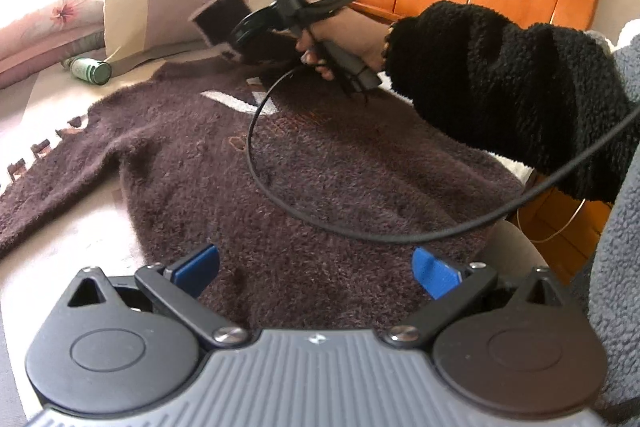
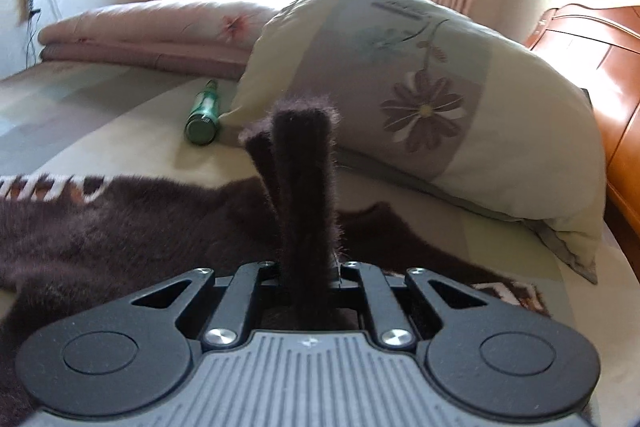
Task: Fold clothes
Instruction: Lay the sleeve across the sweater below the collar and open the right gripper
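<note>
The sweater [image 1: 280, 163] lies spread flat on the bed [image 1: 60, 107], one sleeve [image 1: 52, 195] stretched out to the side, its patterned cuff near the bed's edge. It is a fuzzy, thick knit: soft, limp and light, likely to sag and drag where it is lifted, and its pile should grip the pads well, not slip. Hems, cuffs and shoulder seams look like the best places to pinch, since a doubled edge gives the jaws something firm.

The right gripper [image 2: 306, 267] is clamped tight on a folded strip of the knit, probably the other sleeve's cuff [image 2: 304, 163], which stands up stiffly between its fingers; in the left wrist view the same piece is held above the collar. The left gripper [image 1: 316, 267] hangs over the lower hem with its blue pads [image 1: 434, 273] spread wide and nothing between them.

A pillow [image 2: 420, 99] and a green bottle [image 2: 204, 113] lie beyond the sweater.
</note>
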`<control>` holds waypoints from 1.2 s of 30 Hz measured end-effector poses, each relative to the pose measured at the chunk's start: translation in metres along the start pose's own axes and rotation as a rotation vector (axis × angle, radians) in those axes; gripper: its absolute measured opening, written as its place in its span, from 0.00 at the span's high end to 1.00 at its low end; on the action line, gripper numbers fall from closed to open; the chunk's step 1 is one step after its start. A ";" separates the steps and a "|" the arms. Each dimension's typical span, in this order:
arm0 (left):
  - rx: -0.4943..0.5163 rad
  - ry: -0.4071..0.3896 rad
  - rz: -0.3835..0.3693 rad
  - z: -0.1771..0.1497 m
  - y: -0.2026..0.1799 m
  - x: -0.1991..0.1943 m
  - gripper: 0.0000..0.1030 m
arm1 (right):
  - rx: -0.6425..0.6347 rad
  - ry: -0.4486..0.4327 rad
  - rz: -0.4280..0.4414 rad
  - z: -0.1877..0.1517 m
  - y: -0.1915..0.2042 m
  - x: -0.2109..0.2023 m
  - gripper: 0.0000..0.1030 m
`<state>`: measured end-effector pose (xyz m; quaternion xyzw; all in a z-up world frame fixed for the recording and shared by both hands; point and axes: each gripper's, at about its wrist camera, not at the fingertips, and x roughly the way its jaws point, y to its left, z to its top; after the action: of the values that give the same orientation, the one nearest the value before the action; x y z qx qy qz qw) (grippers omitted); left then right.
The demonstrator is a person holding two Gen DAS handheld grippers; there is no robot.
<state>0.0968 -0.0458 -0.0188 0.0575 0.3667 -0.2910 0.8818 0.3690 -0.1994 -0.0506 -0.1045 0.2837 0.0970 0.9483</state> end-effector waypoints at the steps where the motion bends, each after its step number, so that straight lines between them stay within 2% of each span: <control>1: 0.000 0.002 -0.001 0.000 0.000 0.001 0.01 | -0.004 0.002 0.002 -0.001 0.003 0.002 0.88; 9: -0.011 0.016 -0.005 -0.002 0.001 0.005 0.01 | 0.045 0.000 -0.016 0.004 0.009 0.015 0.88; 16: -0.037 0.023 0.002 -0.006 0.007 0.006 0.01 | 0.154 -0.104 -0.086 0.014 0.006 0.013 0.88; 23: -0.060 0.038 0.006 -0.010 0.011 0.010 0.01 | 0.111 -0.049 -0.069 0.001 0.028 0.035 0.88; 28: -0.077 0.048 0.011 -0.015 0.016 0.010 0.01 | 0.146 -0.119 -0.102 0.011 0.030 0.025 0.88; 29: -0.081 0.052 0.015 -0.016 0.018 0.011 0.01 | 0.140 -0.097 -0.092 0.014 0.030 0.027 0.80; 30: -0.085 0.055 0.018 -0.017 0.019 0.011 0.01 | 0.126 -0.054 -0.067 0.014 0.032 0.032 0.60; 32: -0.091 0.059 0.025 -0.017 0.020 0.012 0.01 | 0.089 0.010 -0.004 0.010 0.037 0.039 0.39; 36: -0.091 0.057 0.023 -0.019 0.019 0.009 0.01 | 0.054 0.098 0.126 -0.003 0.043 0.038 0.39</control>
<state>0.1013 -0.0286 -0.0408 0.0297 0.4040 -0.2621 0.8759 0.3882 -0.1545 -0.0807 -0.0654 0.3382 0.1438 0.9277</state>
